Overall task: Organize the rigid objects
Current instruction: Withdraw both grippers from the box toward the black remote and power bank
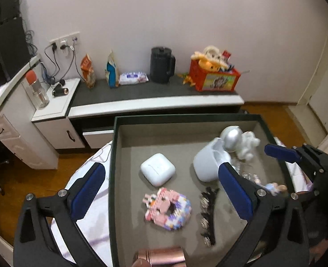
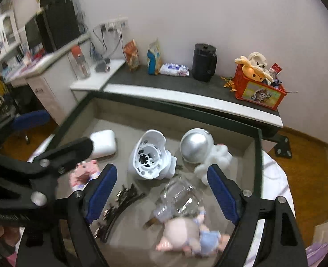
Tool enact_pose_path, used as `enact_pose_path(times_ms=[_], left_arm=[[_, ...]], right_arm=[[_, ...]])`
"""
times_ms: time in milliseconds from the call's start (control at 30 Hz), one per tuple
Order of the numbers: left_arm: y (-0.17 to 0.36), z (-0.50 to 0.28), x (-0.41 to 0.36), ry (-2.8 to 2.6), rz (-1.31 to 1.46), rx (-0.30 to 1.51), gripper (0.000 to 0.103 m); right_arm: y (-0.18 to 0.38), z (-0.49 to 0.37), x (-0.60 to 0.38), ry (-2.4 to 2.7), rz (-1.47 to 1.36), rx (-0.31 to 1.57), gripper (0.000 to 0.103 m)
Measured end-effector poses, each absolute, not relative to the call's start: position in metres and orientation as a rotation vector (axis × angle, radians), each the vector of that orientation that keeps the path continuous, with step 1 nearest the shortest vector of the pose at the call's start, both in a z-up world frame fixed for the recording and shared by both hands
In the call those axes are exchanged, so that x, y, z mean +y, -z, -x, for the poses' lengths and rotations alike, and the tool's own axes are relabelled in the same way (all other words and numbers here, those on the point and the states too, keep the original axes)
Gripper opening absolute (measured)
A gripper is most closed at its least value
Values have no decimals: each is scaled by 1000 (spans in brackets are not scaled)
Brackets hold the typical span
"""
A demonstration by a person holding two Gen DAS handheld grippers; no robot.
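Landmark: one tray [image 1: 117, 155] with dark green rim and grey floor; places below are given from it.
Left tongs [image 1: 161, 187]: released, jaws wide, holding nothing; they hang over the tray's near left part, left finger outside the left rim.
Right tongs [image 2: 161, 191]: released, jaws wide, holding nothing; over the tray's near right part.
White cases: one, an earbud case [image 1: 157, 169], mid-left on the tray floor.
White housings: one [image 2: 150, 155], hollow, lying on its side near the tray's centre.
Astronauts: one [image 2: 199, 153], silver helmet, white body, in the far right corner, just beside the housing.
Block toys: one [image 1: 167, 209], pink, white and purple, near the front, left of the clip.
Hair clips: one [image 1: 208, 215], black and long, on the floor right of the block toy.
Clear wrappers: one [image 2: 181, 198], crumpled, between the right fingers.
Dolls: one [image 2: 190, 235], blurred, pink and pale blue, at the tray's near right.
Copper cylinders: one [image 1: 161, 257], at the near rim.
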State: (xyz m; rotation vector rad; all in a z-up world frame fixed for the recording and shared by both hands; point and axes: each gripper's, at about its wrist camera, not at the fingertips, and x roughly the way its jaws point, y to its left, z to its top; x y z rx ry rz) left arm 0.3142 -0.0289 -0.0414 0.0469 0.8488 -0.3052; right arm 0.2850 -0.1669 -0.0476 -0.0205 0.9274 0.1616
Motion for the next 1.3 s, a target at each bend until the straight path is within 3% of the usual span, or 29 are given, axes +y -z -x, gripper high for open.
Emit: enact_pose_path(times_ms=[400, 900, 1300], left_arm=[[-6, -194, -1, 292, 0, 690, 103], [32, -75, 1, 265, 23, 713, 103], [52, -29, 7, 224, 25, 762, 103]], right_arm=[[9, -189, -194, -195, -160, 806, 85], [24, -60, -213, -151, -207, 790, 85], [40, -15, -207, -136, -162, 816, 85]])
